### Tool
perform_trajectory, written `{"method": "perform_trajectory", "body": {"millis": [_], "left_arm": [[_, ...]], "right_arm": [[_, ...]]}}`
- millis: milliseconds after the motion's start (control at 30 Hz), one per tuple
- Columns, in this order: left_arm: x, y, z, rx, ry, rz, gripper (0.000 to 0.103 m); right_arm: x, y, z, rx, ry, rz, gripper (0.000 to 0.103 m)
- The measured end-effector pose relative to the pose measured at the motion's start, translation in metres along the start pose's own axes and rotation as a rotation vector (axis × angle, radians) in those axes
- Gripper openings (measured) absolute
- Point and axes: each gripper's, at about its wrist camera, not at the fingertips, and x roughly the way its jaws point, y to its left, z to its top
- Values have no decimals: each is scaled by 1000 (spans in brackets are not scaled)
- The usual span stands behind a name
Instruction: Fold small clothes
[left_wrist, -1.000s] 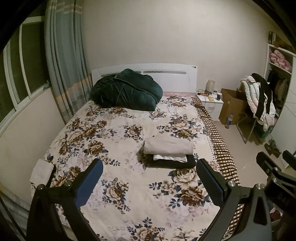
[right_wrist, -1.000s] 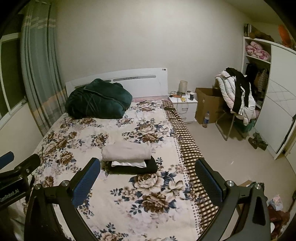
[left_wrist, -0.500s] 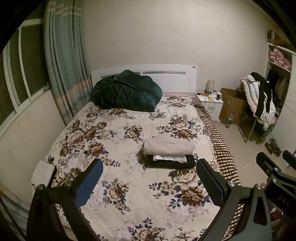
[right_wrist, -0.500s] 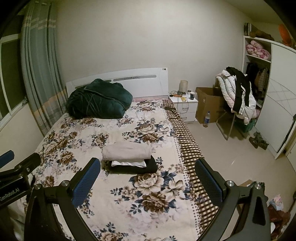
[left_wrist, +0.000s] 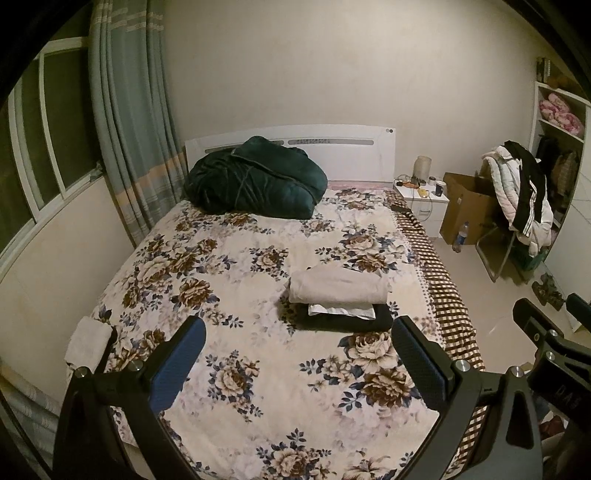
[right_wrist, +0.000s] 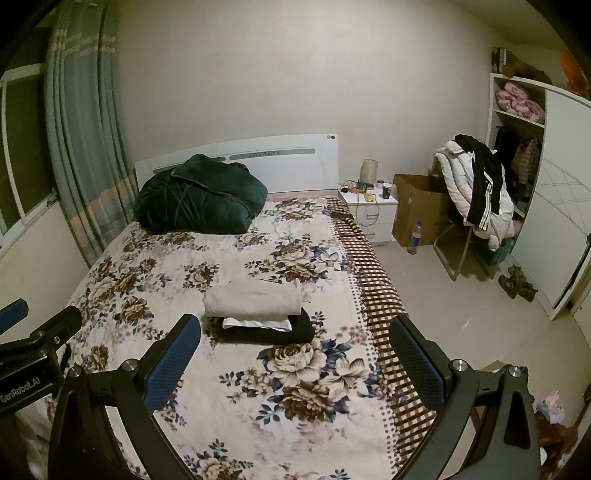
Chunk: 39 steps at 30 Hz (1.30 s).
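Both claws, left (left_wrist: 297, 356) & right (right_wrist: 295, 350), spread wide w/ nothing held, folded clothes stack (left_wrist: 338, 301) on bed (left_wrist: 221, 288).

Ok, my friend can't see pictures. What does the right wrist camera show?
A neat stack of folded clothes, beige on white on black, sits on a bed with a floral bedspread. The open, empty right gripper hangs above the bed's near end. A dark green quilt is bundled by the headboard.
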Motion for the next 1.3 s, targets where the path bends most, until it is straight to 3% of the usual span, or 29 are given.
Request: {"method": "perform_trajectory", "body": {"millis": [1300], "left_arm": [[-5, 8, -5, 3, -6, 9, 103]], "right_arm": [[-7, -9, -1, -16, 15, 41, 103]]}}
